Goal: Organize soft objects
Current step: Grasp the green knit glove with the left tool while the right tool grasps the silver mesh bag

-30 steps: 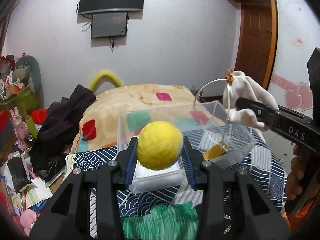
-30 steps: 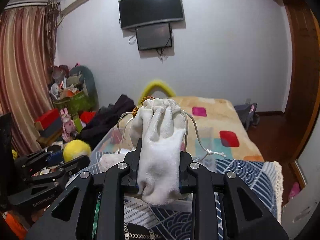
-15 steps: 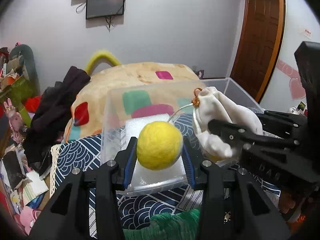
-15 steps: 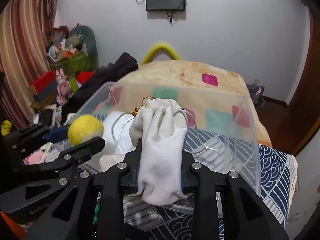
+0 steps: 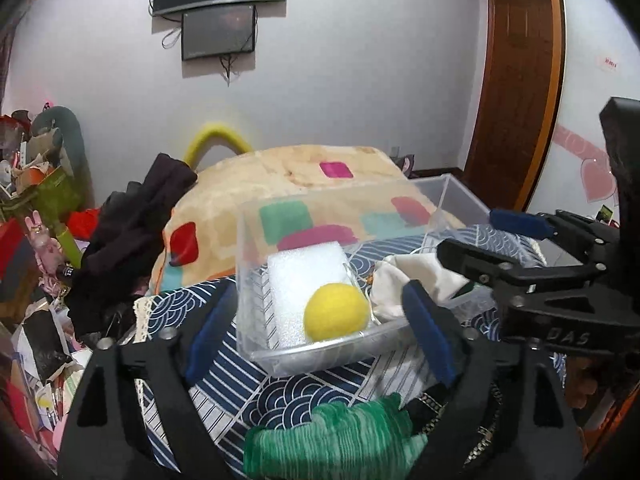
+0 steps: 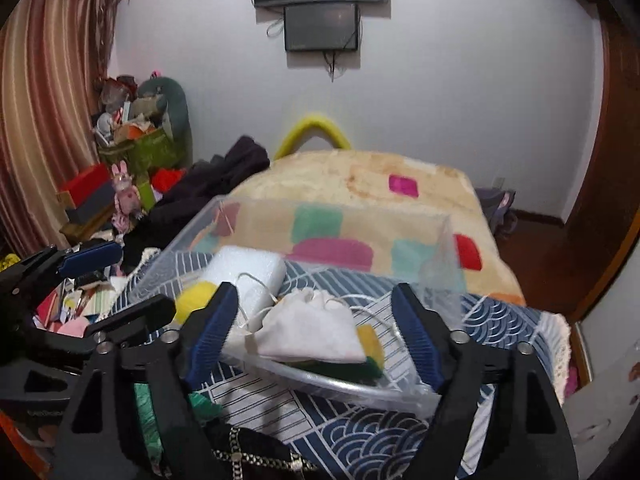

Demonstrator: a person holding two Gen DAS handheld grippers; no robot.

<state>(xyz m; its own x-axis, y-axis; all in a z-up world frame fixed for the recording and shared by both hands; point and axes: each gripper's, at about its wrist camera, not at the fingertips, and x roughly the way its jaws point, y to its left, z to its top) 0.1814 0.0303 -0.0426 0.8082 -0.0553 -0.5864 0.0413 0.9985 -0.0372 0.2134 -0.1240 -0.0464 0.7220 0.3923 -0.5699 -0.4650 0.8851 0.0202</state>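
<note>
Yellow felt ball (image 5: pixel 336 311) sits round on white foam (image 5: pixel 306 276) at centre frame, inside the clear bin (image 5: pixel 316 354). White pouch (image 6: pixel 310 332) lies slumped beside it. My left gripper (image 5: pixel 316 330) and right gripper (image 6: pixel 316 328) both gape wide, empty, straddling the bin's near rim.

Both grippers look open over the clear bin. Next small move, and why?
Probably pull the left gripper back and down toward the green knit item on the cloth in front of the bin. The yellow ball and white pouch already lie inside the clear bin, both grippers stand open and empty, and the green piece looks like the nearest soft thing outside.
</note>
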